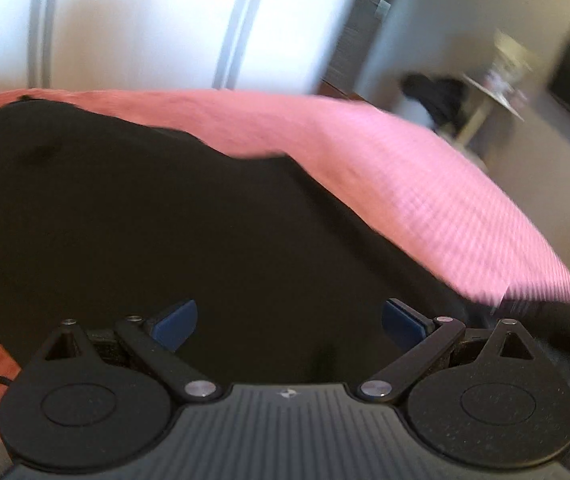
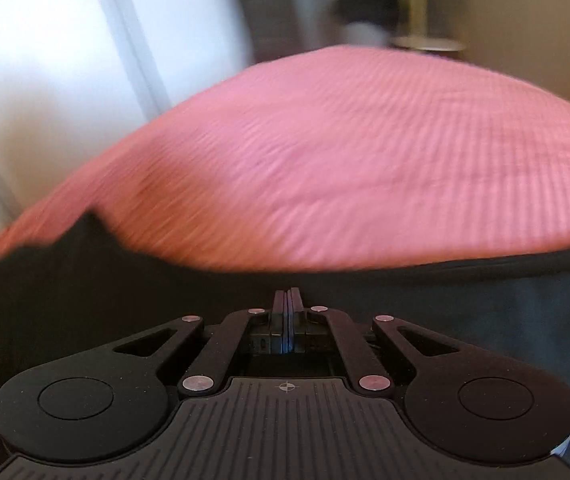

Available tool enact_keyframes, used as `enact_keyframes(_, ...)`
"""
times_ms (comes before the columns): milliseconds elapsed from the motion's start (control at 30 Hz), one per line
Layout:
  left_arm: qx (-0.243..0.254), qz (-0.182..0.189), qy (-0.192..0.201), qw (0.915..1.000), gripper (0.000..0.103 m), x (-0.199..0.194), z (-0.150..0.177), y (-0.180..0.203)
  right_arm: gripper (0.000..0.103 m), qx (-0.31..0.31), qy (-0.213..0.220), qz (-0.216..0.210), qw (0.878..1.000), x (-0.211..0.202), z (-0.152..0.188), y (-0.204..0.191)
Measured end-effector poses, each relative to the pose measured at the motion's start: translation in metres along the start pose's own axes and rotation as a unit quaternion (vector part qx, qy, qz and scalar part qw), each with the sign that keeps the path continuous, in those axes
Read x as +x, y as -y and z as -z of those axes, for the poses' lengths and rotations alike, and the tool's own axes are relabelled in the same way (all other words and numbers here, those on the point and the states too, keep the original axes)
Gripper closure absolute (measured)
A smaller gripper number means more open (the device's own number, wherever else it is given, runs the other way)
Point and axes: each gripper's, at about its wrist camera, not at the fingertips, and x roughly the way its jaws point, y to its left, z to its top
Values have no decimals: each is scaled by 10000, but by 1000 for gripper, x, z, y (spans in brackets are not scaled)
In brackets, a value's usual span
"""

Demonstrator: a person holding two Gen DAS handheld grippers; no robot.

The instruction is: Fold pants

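Pants [image 1: 145, 220] lengthwise toward far-left, apparently; left gripper [image 1: 289, 320] wide, right gripper [image 2: 289, 300] pinching them.

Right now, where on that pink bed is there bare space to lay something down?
The pink bedspread lies bare beyond the far edge of the black pants, out to the bed's far rim by the white wall. Nearer, it is crowded: the pants cover everything in front of the open left tongs and around the shut right tongs.

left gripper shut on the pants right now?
No. In the left wrist view the left gripper stands wide open, its blue fingertips apart above the black pants, pinching no cloth.
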Motion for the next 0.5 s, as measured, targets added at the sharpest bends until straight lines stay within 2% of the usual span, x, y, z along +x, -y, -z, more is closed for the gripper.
enact_keyframes(67,431,158,-100,9989,4,7,11,10,94,454,218,9,9987,-26,-5,33)
enact_keyframes(133,810,57,-285,9963,4,18,20,22,90,951,402,137,9946,-53,-3,77)
enact_keyframes(200,909,-41,-516,9945,4,31,22,21,84,1556,467,448,9857,-75,2,128)
enact_keyframes(267,1026,-98,-464,9936,4,36,22,19,76,2255,621,815,9688,-102,16,187)
enact_keyframes(367,1181,-213,-438,9918,4,41,23,23,76,3126,688,1421,9367,-134,45,258)
enact_keyframes(433,1228,-235,-397,9914,4,43,24,24,80,3589,739,1506,9182,-149,64,288)
enact_keyframes(500,1264,-268,-376,9909,4,42,25,27,80,3843,958,1377,9079,-162,76,304)
